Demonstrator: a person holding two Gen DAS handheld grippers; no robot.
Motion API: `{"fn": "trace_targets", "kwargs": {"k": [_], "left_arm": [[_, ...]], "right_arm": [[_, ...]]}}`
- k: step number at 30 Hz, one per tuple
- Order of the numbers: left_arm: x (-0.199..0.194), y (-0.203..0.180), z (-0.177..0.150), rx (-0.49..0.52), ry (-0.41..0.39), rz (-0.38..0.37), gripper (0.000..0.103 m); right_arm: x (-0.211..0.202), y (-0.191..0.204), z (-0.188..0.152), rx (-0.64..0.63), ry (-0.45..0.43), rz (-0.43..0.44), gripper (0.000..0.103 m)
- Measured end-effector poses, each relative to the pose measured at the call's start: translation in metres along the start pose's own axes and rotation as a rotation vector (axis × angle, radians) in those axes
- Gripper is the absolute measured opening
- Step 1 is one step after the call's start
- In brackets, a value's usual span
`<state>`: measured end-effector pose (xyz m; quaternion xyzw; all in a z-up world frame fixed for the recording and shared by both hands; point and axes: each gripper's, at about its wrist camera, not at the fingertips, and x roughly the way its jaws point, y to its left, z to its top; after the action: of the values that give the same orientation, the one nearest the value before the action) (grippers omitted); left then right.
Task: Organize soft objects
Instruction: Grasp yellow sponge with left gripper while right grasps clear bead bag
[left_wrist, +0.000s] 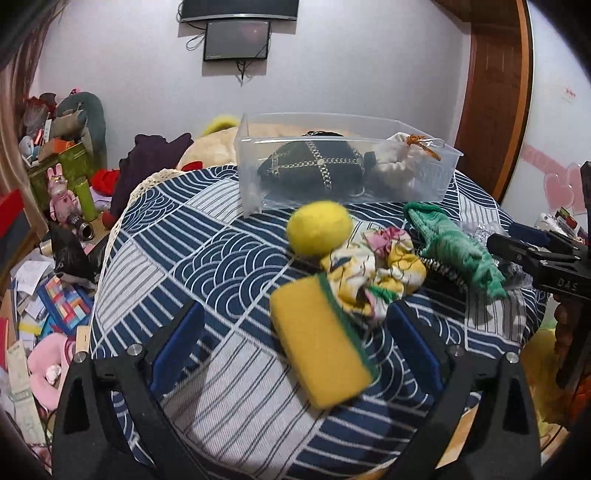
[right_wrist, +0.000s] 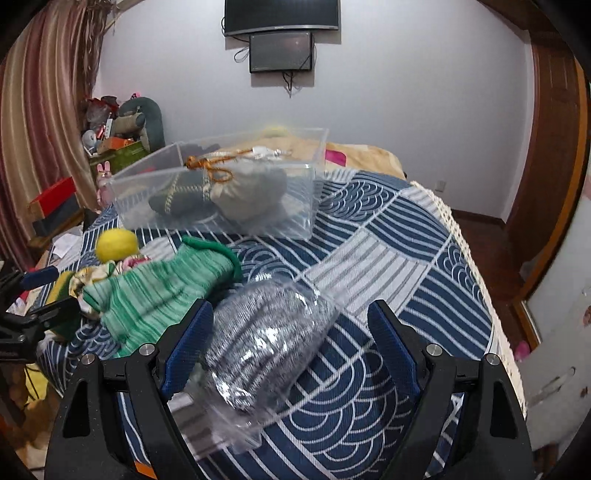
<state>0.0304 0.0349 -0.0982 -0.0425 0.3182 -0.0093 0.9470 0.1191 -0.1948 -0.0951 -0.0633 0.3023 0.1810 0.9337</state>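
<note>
A clear plastic bin (left_wrist: 452, 153) (right_wrist: 147, 173) stands at the far side of the table and holds a dark chain-patterned pouch (left_wrist: 314, 166) and a white drawstring bag (left_wrist: 397, 168) (right_wrist: 251, 192). My left gripper (left_wrist: 295, 332) is open, its fingers either side of a yellow-and-green sponge (left_wrist: 321, 343). Beyond it lie a yellow ball (left_wrist: 319, 227) (right_wrist: 116, 243), a floral scrunchie (left_wrist: 373, 269) and a green knit cloth (left_wrist: 454, 251) (right_wrist: 162, 288). My right gripper (right_wrist: 291, 339) is open around a steel scourer in clear wrap (right_wrist: 266, 339).
The table wears a blue-and-white patterned cloth (left_wrist: 207, 236) (right_wrist: 406, 258) with a lace edge. Cluttered floor, boxes and toys (left_wrist: 59, 206) lie to the left. A bed (right_wrist: 362, 155) is behind the bin. A wooden door (left_wrist: 495, 92) stands at the right.
</note>
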Motion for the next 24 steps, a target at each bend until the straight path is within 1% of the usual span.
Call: {"fn": "trace_targets", "kwargs": {"k": [1,3,5,6,8,9,10,11,12,13,14,17,20,24], "left_arm": [[-0.002,0.000,-0.002,0.003,-0.008,0.005,0.100],[-0.006,-0.003,-0.006,0.021,-0.025,0.009,0.093],[-0.008,-0.005,-0.008,0.042,-0.023,-0.001,0.078],[-0.010,-0.006,-0.009,0.047,-0.024,0.000,0.075],[-0.010,-0.006,-0.009,0.044,-0.022,-0.006,0.062],[-0.010,-0.006,-0.009,0.039,-0.017,-0.014,0.058],[-0.009,-0.005,-0.009,0.035,-0.010,-0.022,0.048],[-0.009,-0.005,-0.009,0.031,-0.003,-0.033,0.041],[-0.009,-0.005,-0.009,0.028,-0.003,-0.039,0.040],[-0.011,-0.006,-0.009,0.030,-0.009,-0.034,0.037],[-0.013,-0.007,-0.009,0.042,-0.018,-0.019,0.031],[-0.020,-0.007,-0.006,0.061,-0.036,-0.010,0.030],[-0.027,-0.004,0.000,0.056,-0.061,-0.004,0.030],[-0.035,0.000,0.010,0.047,-0.097,0.008,0.030]], "right_arm": [[0.000,0.000,-0.002,0.003,0.002,0.001,0.082],[-0.002,-0.003,-0.005,0.013,-0.001,0.013,0.076],[-0.004,-0.005,-0.006,0.025,0.000,0.035,0.064],[-0.004,-0.005,-0.006,0.027,0.001,0.043,0.061],[-0.004,-0.003,-0.006,0.025,0.007,0.060,0.052],[-0.003,-0.001,-0.006,0.021,0.008,0.060,0.050],[-0.002,0.001,-0.006,0.015,0.008,0.060,0.045],[-0.002,0.004,-0.006,0.007,0.007,0.061,0.041],[-0.003,0.005,-0.006,0.002,0.005,0.064,0.039],[-0.003,0.006,-0.007,-0.002,0.002,0.067,0.034],[-0.004,0.008,-0.005,-0.008,0.000,0.064,0.030],[-0.007,0.012,-0.003,-0.018,-0.014,0.058,0.021],[-0.010,0.011,0.001,-0.015,-0.026,0.058,0.017],[-0.017,0.008,0.008,-0.012,-0.052,0.034,0.017]]}}
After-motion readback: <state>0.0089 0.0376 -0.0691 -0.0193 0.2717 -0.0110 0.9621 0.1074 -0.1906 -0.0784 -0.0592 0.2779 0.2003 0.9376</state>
